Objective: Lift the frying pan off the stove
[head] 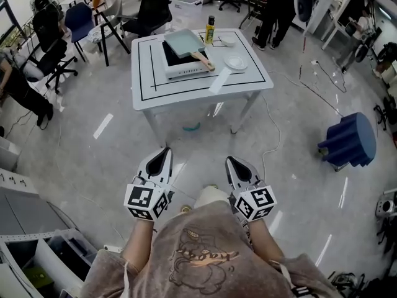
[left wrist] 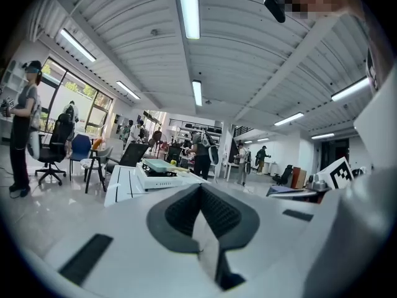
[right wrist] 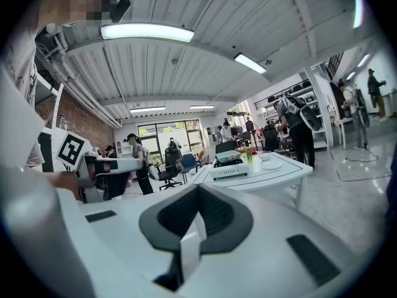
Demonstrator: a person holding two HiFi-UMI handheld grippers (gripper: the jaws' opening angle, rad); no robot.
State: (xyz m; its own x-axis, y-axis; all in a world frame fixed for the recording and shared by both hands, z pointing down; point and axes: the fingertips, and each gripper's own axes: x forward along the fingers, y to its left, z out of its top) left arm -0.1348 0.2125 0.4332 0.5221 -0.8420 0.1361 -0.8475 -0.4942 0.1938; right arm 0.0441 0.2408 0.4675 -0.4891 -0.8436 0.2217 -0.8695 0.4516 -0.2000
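Observation:
A pale green square frying pan [head: 184, 41] with a wooden handle [head: 203, 60] sits on a white portable stove [head: 183, 65] on the white table [head: 242, 82], far ahead of me. Both grippers hang low in front of my body, well short of the table. My left gripper [head: 164, 151] is shut with nothing in it; my right gripper [head: 232, 161] is shut and empty too. In the left gripper view the pan [left wrist: 159, 164] and stove [left wrist: 162, 179] appear small in the distance. In the right gripper view the pan [right wrist: 227, 156] rests on the stove [right wrist: 230, 169].
On the table stand a yellow bottle [head: 210, 30], a white plate [head: 236, 62] and a small bowl [head: 226, 41]. A blue stool [head: 349, 141] lies on the floor at right. Office chairs [head: 150, 8] and people stand beyond the table. Open grey floor [head: 111, 154] separates me from it.

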